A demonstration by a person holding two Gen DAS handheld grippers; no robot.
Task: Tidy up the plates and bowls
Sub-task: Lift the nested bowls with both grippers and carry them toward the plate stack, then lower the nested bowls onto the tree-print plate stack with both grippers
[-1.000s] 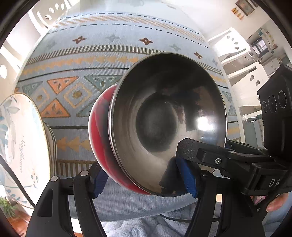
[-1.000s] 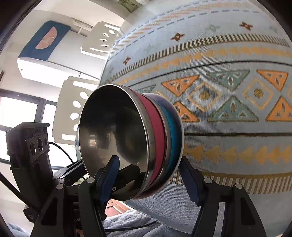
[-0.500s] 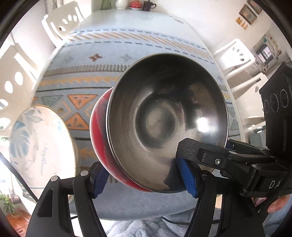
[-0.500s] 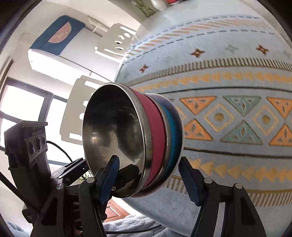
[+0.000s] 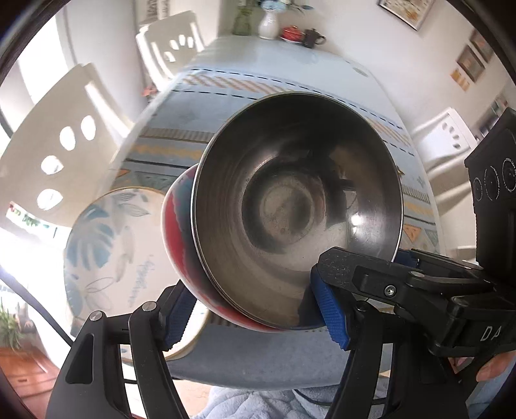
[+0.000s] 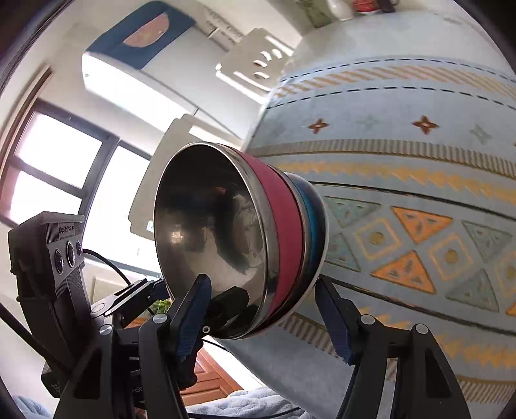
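A stack of nested bowls (image 5: 290,206) hangs tilted in the air: a steel bowl on top, a red one (image 6: 283,225) under it, then a blue one (image 6: 314,232). My left gripper (image 5: 251,312) is shut on the stack's lower wall, one blue pad inside the steel bowl and the other on the red outside. My right gripper (image 6: 262,319) is shut on the same stack, one pad inside and one against the blue base. Its black finger (image 5: 371,274) clamps the rim at the right in the left wrist view. A leaf-patterned plate (image 5: 113,251) lies on the table, left of the stack.
The table carries a pale blue cloth (image 6: 403,161) with orange and teal triangles. White chairs (image 5: 58,145) (image 5: 445,135) stand along both sides. A vase (image 5: 267,22), a red pot and a dark teapot sit at the far end. A person's fingertip (image 5: 493,367) shows at the lower right.
Both grippers have risen and tilted with the bowl stack, which keeps its place between the pads. More of the room, the chairs and the leaf plate has come into view.
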